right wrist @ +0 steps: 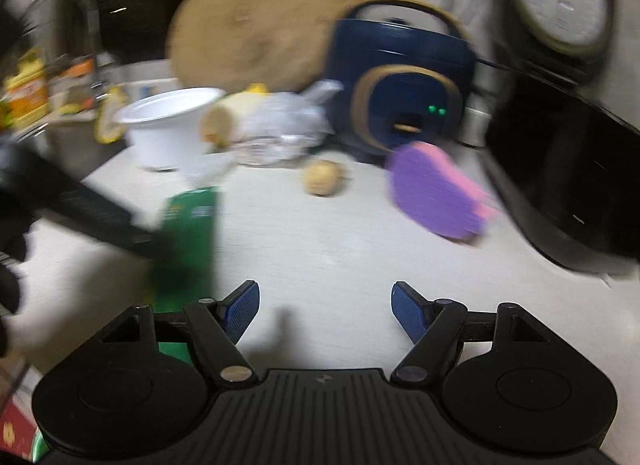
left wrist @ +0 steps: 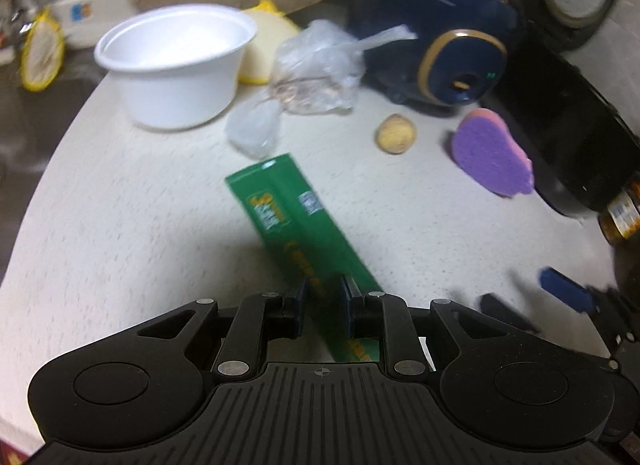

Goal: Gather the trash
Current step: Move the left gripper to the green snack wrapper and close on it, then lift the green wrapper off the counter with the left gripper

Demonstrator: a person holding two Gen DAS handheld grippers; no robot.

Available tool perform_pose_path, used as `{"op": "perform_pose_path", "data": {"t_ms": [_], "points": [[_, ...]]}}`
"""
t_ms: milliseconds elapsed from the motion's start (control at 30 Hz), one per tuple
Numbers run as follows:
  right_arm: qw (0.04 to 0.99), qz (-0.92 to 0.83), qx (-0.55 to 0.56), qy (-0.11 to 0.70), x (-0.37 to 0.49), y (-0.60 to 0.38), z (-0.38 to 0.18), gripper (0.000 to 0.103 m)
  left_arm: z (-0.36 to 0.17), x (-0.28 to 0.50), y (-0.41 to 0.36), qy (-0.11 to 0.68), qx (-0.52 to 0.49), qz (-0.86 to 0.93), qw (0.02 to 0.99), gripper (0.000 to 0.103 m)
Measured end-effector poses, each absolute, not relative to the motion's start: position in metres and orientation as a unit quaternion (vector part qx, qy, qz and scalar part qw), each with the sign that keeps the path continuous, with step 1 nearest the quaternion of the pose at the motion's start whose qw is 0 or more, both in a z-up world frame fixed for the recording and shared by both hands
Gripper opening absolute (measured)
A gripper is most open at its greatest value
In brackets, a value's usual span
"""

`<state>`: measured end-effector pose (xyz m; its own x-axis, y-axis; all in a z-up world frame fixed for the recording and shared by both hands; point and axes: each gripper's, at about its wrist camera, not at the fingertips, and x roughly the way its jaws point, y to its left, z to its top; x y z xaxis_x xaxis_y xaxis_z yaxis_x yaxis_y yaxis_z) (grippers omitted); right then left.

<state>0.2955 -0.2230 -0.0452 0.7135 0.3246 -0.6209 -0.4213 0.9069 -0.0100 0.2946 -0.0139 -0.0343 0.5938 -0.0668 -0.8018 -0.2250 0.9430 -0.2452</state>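
Observation:
My left gripper (left wrist: 325, 297) is shut on a long green carton (left wrist: 296, 225), which sticks out forward and up to the left over the pale countertop (left wrist: 140, 225). The same green carton (right wrist: 188, 241) shows blurred at the left of the right wrist view, with the left gripper's dark body beside it. My right gripper (right wrist: 325, 307) stands open above the counter, nothing between its blue pads (right wrist: 408, 311). Ahead lie a white foam bowl (left wrist: 176, 65), a crumpled clear plastic bag (left wrist: 316, 69), a smaller clear wrapper (left wrist: 254, 131) and a small tan lump (left wrist: 395, 133).
A purple and pink sponge (left wrist: 494, 153) lies right of the lump. Behind stand a dark blue cooker (left wrist: 432, 33), a black appliance (left wrist: 560, 137), a round wooden board (right wrist: 256, 21) and yellow sponges (left wrist: 260, 49). A sink (left wrist: 24, 113) lies at the left.

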Motion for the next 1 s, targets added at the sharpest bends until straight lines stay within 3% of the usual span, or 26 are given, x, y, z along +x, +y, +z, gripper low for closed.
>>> {"op": "perform_pose_path", "data": {"t_ms": [333, 633, 767, 1000], "points": [[0.919, 0.145, 0.01, 0.366, 0.313, -0.269, -0.071, 0.074, -0.04, 0.321, -0.032, 0.45, -0.126, 0.059, 0.882, 0.023], [0.925, 0.139, -0.013, 0.352, 0.306, -0.263, -0.075, 0.082, -0.043, 0.324, -0.066, 0.432, 0.0, 0.035, 0.901, 0.024], [0.925, 0.14, -0.025, 0.352, 0.305, -0.26, -0.076, 0.084, -0.045, 0.317, -0.07, 0.427, 0.04, 0.048, 0.902, 0.029], [0.924, 0.14, -0.025, 0.354, 0.305, -0.258, -0.077, 0.087, -0.049, 0.311, -0.047, 0.449, -0.012, 0.085, 0.89, 0.024]]}}
